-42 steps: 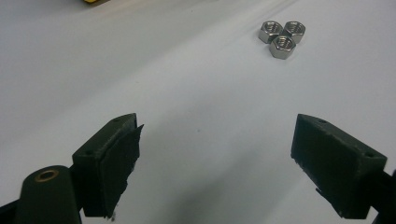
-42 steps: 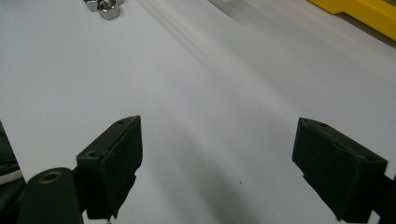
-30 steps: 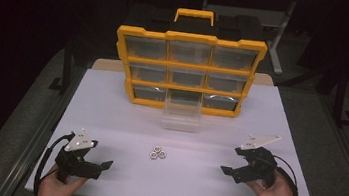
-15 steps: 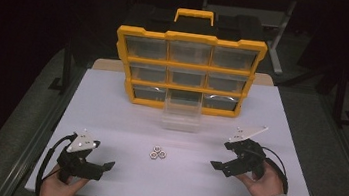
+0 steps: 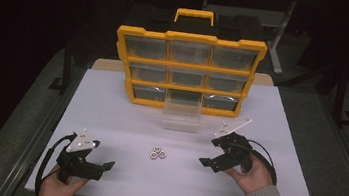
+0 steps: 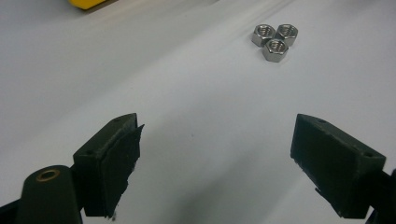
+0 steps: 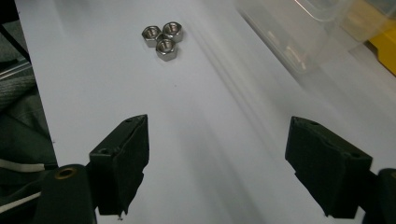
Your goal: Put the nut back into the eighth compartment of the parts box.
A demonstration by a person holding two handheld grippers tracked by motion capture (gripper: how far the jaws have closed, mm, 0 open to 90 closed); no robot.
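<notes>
Flanking three steel hex nuts [image 5: 158,153] on the white table [image 5: 111,105], left gripper [image 5: 99,164] and right gripper [image 5: 210,155] both gape empty, the right's jaws having just closed slightly.

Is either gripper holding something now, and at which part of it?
Nothing is held. The left gripper and the right gripper are both open with bare table between the jaws; the three nuts lie untouched between them.
</notes>
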